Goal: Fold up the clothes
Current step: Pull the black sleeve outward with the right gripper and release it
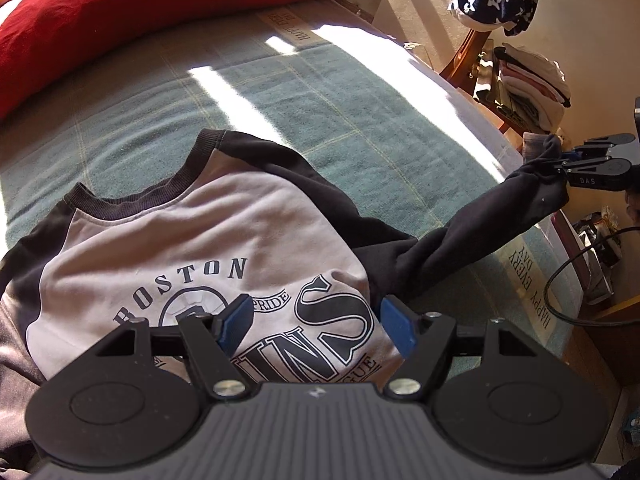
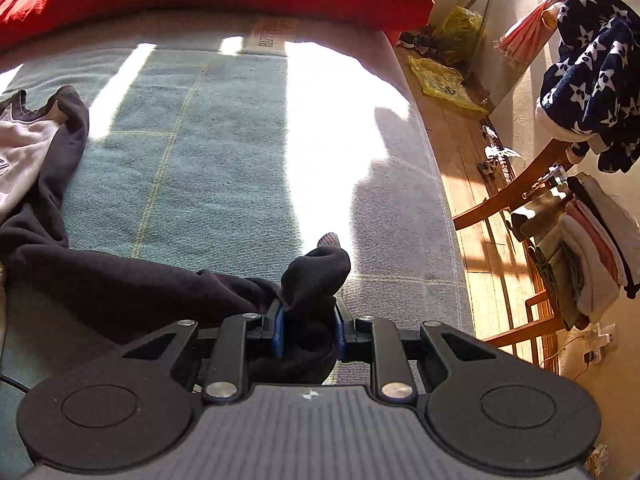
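"BOSTON" is printed on the grey-and-black cotton sweatshirt laid on the green bed blanket. Its black sleeve cuff is clamped by the right hand-held gripper. The left hand-held gripper is held apart above the print.

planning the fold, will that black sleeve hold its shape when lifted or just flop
Probably flops: the sleeve sags and twists between the sweatshirt and the right gripper. It looks thick, so likely weighty for cloth. The bunched cuff seems securely pinched, unlikely to slip.
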A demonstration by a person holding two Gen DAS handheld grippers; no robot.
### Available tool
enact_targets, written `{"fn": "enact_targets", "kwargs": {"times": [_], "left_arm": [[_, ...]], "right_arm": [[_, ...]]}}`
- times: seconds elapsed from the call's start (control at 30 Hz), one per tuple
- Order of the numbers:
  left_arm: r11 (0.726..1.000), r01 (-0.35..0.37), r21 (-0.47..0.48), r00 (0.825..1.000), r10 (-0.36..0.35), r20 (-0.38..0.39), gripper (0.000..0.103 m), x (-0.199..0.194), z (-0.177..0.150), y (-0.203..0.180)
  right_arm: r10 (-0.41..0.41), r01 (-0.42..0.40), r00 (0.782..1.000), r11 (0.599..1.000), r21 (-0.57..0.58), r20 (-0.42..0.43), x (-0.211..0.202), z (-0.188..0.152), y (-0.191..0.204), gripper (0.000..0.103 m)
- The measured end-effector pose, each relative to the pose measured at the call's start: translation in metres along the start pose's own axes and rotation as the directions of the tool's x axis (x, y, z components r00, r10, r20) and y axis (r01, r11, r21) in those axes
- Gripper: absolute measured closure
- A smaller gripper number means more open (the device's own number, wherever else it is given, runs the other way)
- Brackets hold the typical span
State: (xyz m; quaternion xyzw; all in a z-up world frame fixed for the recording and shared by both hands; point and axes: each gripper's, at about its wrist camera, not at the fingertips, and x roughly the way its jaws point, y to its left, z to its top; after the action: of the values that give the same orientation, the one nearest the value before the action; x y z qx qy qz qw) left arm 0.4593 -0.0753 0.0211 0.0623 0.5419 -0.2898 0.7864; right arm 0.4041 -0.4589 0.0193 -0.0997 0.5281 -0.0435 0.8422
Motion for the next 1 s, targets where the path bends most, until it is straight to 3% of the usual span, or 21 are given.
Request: {"fn": "enact_targets", "kwargs": {"times": [0.27, 0.63, 0.7, 0.73, 1.0], "left_arm": [[1.000, 0.003, 0.015, 1.000, -0.003, -0.004, 0.031, 0.005, 0.008, -0.005], [1.000, -0.005, 0.019, 1.000, 0.005, 0.001, 0.031, 0.004, 0.013, -0.004], [1.000, -0.004, 0.015, 1.000, 0.004, 0.000, 0.031, 0.005, 0.012, -0.004], [1.000, -0.003, 0.012, 1.000, 0.003, -0.001, 0.031, 0.005, 0.012, -0.004], [1.000, 0.001, 0.008, 1.000, 0.000, -0.005, 0.031, 0.011, 0.011, -0.007]], "right_arm": [[-0.117, 0.117, 0.993, 0.993, 0.033, 0.004, 0.003, 0.004, -0.045, 0.077], [-0.266, 0.264, 0.964, 0.962, 0.066, 0.025, 0.007, 0.020, -0.094, 0.077], [-0.263, 0.260, 0.964, 0.963, 0.075, 0.028, 0.006, 0.023, -0.094, 0.089], [-0.263, 0.261, 0.964, 0.963, 0.072, 0.024, 0.007, 0.024, -0.092, 0.090], [-0.072, 0.073, 0.997, 0.993, 0.091, -0.019, 0.030, 0.018, -0.061, 0.086]]}}
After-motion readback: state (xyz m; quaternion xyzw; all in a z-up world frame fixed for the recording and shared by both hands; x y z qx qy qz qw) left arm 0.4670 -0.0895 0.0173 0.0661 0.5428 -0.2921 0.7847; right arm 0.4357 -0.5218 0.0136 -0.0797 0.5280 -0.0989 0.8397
